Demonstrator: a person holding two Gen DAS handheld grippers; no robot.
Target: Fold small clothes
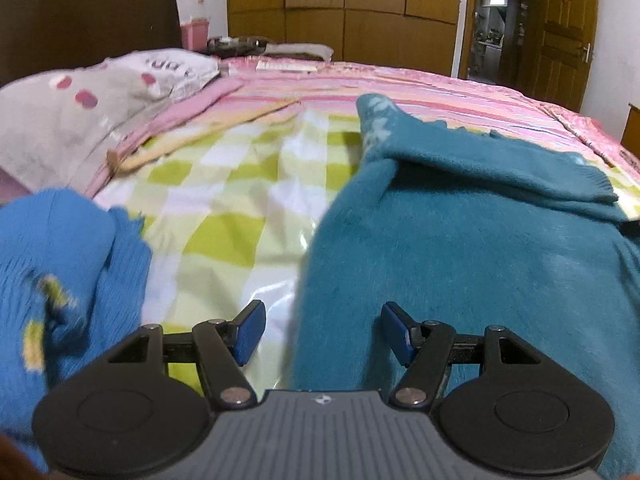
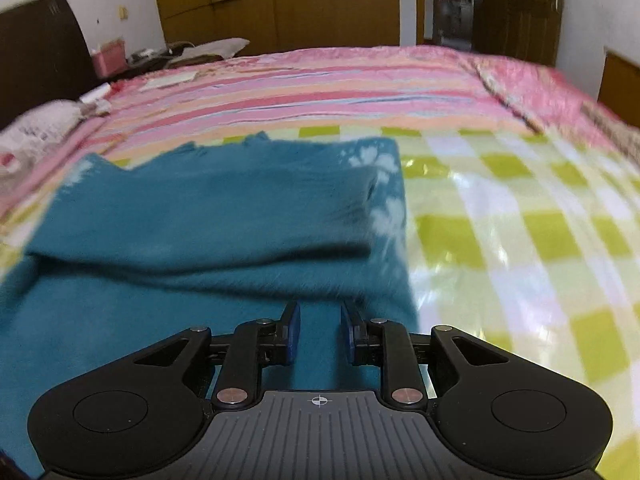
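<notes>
A small teal knit sweater point(image 1: 460, 248) lies flat on a green-and-white checked plastic sheet point(image 1: 240, 200), one sleeve folded across its body. It also shows in the right wrist view point(image 2: 200, 220), with white motifs near its far right edge. My left gripper point(image 1: 322, 334) is open and empty, straddling the sweater's left edge. My right gripper point(image 2: 319, 334) is partly open and empty, over the sweater's near right part. A bright blue knit garment point(image 1: 60, 280) lies crumpled at the left.
The sheet point(image 2: 520, 240) lies on a bed with a pink striped cover point(image 1: 440, 88). A grey dotted pillow point(image 1: 60, 120) sits at the far left by the dark headboard point(image 1: 80, 8). A wooden wardrobe point(image 1: 344, 4) and a door point(image 1: 560, 28) stand behind.
</notes>
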